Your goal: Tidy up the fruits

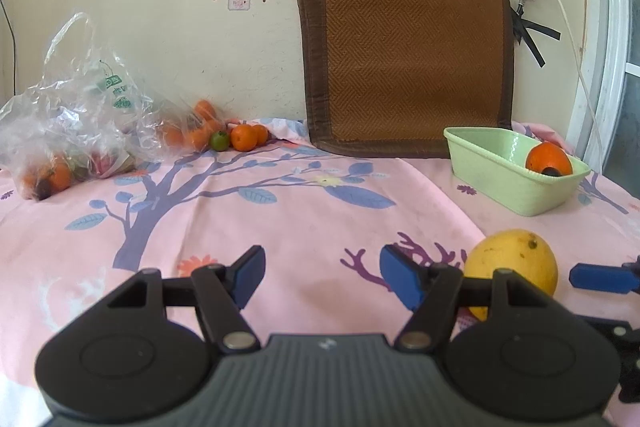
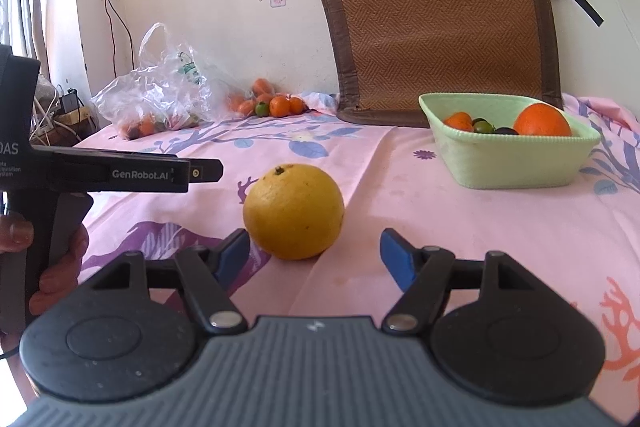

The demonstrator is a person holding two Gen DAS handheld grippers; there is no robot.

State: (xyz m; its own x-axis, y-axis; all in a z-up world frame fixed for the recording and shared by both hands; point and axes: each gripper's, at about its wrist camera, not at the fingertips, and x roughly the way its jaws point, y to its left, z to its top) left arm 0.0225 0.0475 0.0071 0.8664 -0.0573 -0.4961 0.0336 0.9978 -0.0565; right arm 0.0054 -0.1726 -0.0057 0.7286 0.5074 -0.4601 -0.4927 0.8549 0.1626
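Right gripper (image 2: 314,253) jaws wide; orange (image 2: 293,211) (stem up).

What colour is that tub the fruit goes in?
The tub is pale green, clearest in the right wrist view.

Colours on the fruit table

The cloth (image 2: 440,219) was pink with blue-leafed purple trees; the basket (image 2: 508,167) pale green, the large fruit (image 2: 294,213) yellow, the mat (image 2: 436,23) woven brown.
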